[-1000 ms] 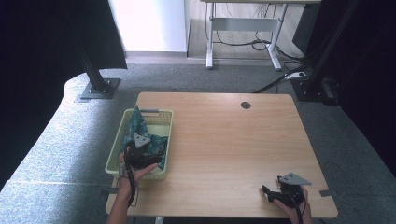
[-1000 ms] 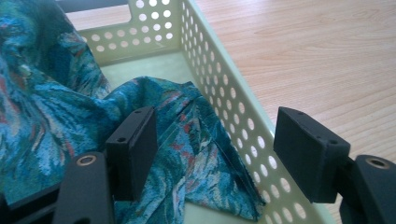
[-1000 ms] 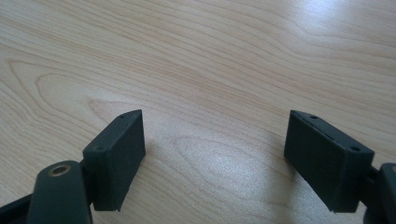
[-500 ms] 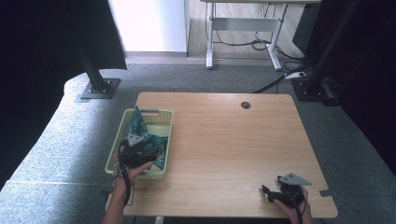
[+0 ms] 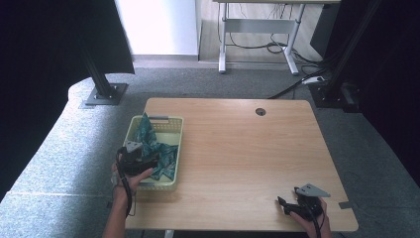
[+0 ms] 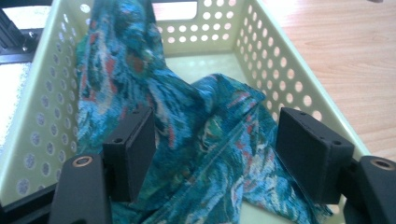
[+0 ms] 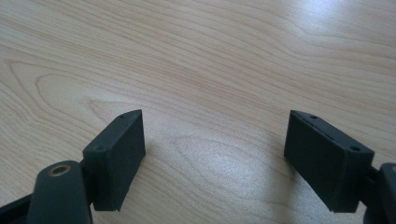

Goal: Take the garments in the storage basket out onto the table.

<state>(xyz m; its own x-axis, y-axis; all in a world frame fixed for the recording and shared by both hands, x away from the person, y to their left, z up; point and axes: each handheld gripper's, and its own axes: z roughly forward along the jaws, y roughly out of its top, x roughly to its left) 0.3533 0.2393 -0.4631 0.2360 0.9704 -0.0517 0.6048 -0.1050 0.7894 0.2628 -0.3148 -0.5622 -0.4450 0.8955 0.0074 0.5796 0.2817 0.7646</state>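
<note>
so the left gripper [image 6: 212,154] is down inside the pale yellow basket [image 6: 299,93] with its jaws spread wide, and the blue-green patterned cloth [image 6: 205,135] is bunched up right between them, draping up the basket wall ahead. The right gripper [image 7: 215,158] is also wide open, nothing between its jaws, just the wooden table [image 7: 210,60] under it

Even, soft daylight falls on the table [image 5: 247,148]; the surroundings at both sides sink into near black. A bright patch glares at the far wall. In the right gripper view, a pale sheen washes the wood top right, and the jaws cast faint shadows. Near jaw bases blur slightly.
</note>
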